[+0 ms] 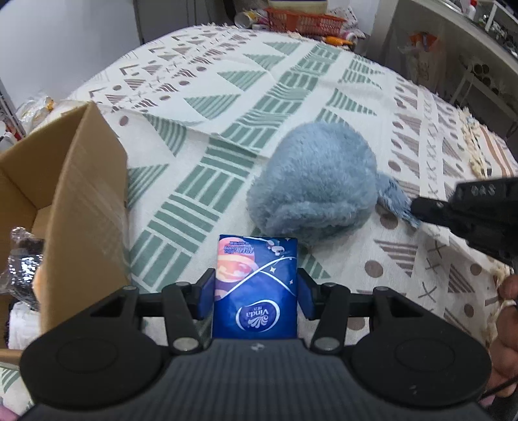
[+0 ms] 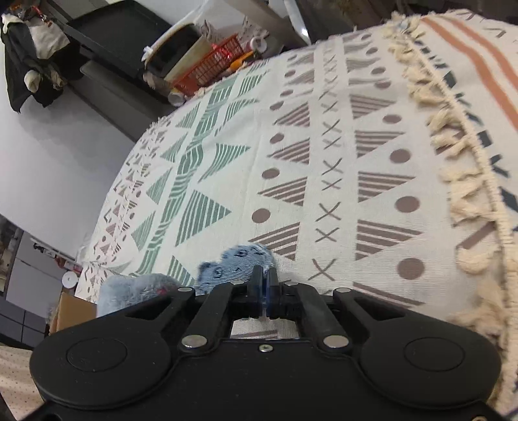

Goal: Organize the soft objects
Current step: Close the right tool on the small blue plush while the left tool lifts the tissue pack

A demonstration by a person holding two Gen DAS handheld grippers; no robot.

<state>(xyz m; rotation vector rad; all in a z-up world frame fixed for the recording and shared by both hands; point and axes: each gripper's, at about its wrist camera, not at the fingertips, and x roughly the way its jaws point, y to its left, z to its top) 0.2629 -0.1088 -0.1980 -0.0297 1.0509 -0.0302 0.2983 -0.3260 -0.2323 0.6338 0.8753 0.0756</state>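
L gripper (image 1: 255, 293) clamps a blue Vinda tissue pack (image 1: 255, 285) btwn its blue pads, pack upright over the patterned blanket (image 1: 226, 107). Just beyond it, centre-right, sits a fluffy blue plush toy (image 1: 312, 184). R gripper (image 1: 417, 209) comes in from the right edge, tips pinched on the toy's thin blue flap. Open cardboard box (image 1: 87, 194) at left, w/ plastic-wrapped items inside. Far end: orange basket (image 1: 304, 19) & clutter. Part of a hand (image 1: 508, 324) at right edge.
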